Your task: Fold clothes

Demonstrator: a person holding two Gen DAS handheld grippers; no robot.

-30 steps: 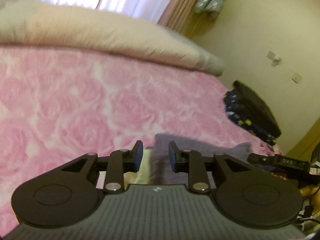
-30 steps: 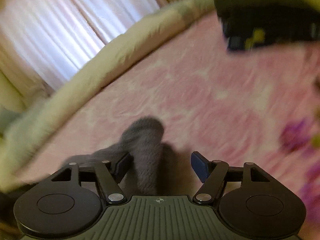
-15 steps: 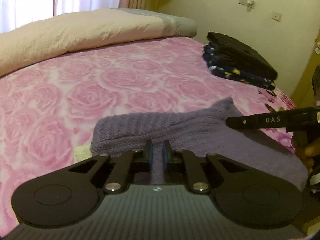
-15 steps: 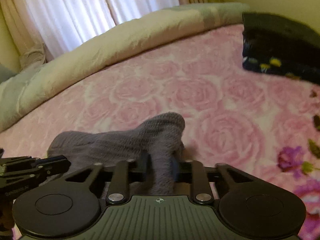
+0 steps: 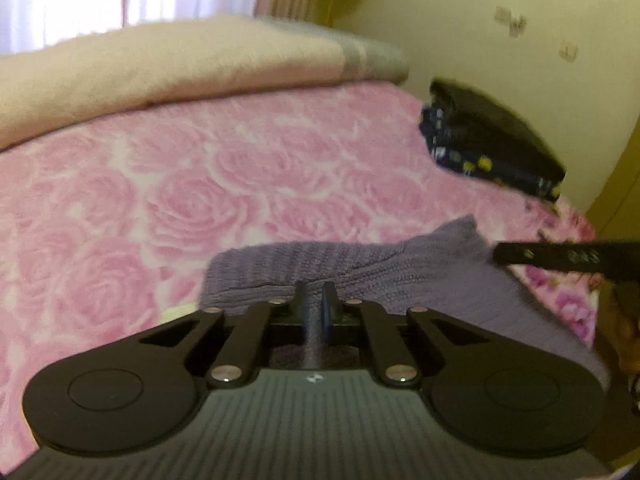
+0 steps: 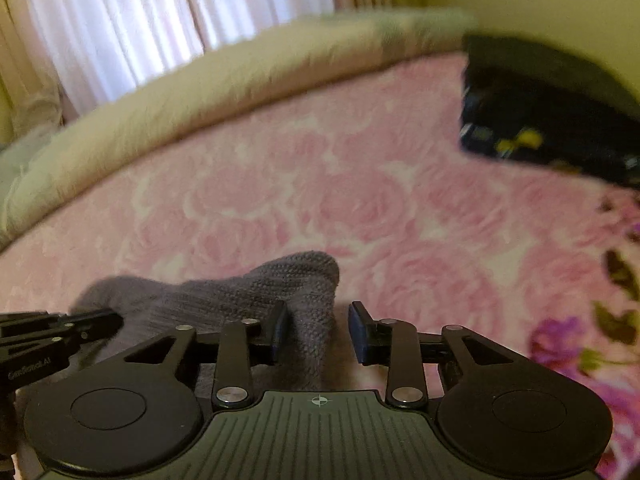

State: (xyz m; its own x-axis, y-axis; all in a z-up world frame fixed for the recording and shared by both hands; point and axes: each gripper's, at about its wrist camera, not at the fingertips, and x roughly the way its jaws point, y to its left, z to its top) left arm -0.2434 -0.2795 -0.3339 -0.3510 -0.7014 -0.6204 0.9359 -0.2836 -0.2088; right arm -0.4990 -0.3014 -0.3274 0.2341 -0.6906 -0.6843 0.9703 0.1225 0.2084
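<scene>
The right gripper (image 6: 318, 330) stands with jaws apart around a raised fold of the grey knit (image 6: 240, 300) on the pink bedspread (image 6: 360, 200), dark folded clothes (image 6: 560, 120) near its far right edge.

Soft daylight filters through white curtains (image 6: 120, 28) at the back, washing them out to near-glare. The room reads dim and warm-toned, with only faint shadows on the pink bedspread (image 5: 180, 200). Motion blur smears both views (worst on the dark folded stack (image 6: 548, 112), perhaps patterned). Fisheye bending curves the bed's edges; corners vignette to black.
</scene>
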